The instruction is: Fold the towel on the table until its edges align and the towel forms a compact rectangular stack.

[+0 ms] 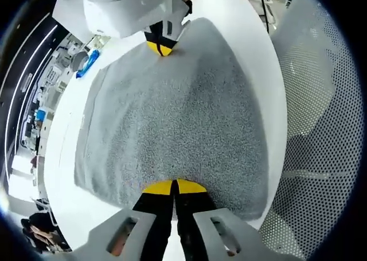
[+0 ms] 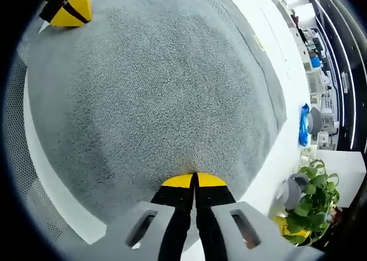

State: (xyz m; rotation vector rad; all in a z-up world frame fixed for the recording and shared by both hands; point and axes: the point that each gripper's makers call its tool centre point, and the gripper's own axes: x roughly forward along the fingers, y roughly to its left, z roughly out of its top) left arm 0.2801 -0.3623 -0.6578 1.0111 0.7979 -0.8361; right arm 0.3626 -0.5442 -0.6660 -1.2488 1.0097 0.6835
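Left gripper is clenched on the near edge of the grey towel, yellow tips together on the cloth. Towel lies flat on the white table. Right gripper is likewise clamped on its own edge, at the opposite end. Judgement: both ends are gripped for a fold. Lift both evenly, keep the edge taut between them, carry it across, and lay edge on edge before letting go.
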